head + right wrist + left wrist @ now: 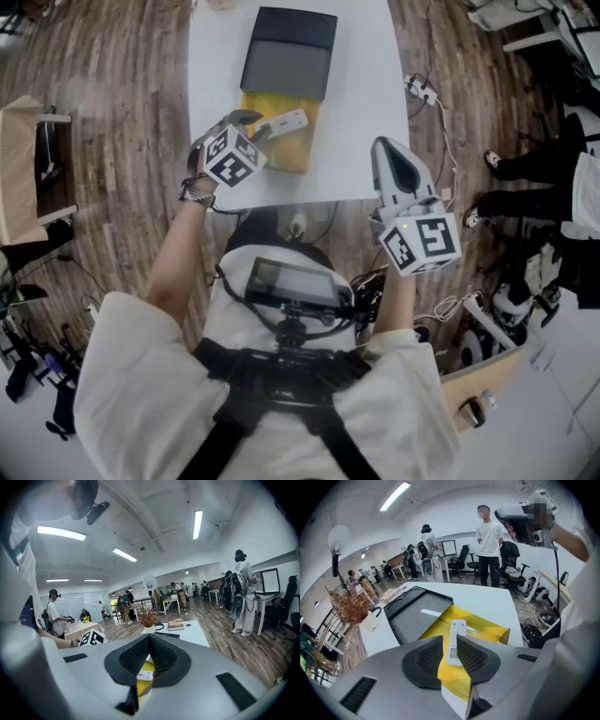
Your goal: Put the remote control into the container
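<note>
A white remote control (284,121) (457,634) lies over a yellow open box (281,150) (487,630) on the white table (217,66). My left gripper (258,127) (449,641) is shut on the remote's near end, with one pad against each side. Just behind the yellow box lies a dark flat tray-like container (287,54) (415,613) with a grey inside. My right gripper (386,148) (149,637) hangs shut with nothing in it, at the table's near right edge. In the right gripper view a bit of the remote (144,676) shows below the jaws.
A power strip with cables (422,91) lies on the wooden floor to the right of the table. A person's legs (525,187) are further right. A wooden piece of furniture (23,169) stands at left. A vase of dried flowers (349,609) stands at the table's far end.
</note>
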The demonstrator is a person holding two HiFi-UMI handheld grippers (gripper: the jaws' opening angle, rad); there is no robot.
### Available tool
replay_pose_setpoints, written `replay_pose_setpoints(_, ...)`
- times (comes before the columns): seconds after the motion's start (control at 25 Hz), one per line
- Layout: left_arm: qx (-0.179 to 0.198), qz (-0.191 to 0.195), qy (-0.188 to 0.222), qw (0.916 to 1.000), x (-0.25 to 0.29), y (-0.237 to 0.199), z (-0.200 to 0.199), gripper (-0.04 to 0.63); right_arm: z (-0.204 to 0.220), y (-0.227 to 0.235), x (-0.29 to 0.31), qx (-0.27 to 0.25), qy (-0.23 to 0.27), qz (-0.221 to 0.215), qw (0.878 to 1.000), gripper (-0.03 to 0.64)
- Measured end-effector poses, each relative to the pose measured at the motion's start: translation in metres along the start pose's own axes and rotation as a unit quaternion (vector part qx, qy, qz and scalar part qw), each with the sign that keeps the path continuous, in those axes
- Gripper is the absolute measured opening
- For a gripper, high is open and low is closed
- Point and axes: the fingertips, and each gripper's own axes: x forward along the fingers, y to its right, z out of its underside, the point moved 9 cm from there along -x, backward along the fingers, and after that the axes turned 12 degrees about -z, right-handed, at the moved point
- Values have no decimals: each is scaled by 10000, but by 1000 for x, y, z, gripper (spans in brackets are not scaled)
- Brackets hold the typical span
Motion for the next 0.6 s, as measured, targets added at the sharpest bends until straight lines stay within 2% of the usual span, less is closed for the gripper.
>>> replay_pose_setpoints(0.16, -225, -433, 418, 9979, -32, -2, -10, 18, -9, -10, -6, -176, 22, -133, 9998, 3)
replay_pose_setpoints(0.44, -640, -970, 1031, 9879, -89, -11, -18, 12, -20, -30, -10, -466, 90, -348, 9983, 4)
replay_pose_setpoints(0.6, -1061, -1250, 1474, 9754, -122, -17, -19, 12, -25, -42, -13, -661, 62, -400, 9970, 3)
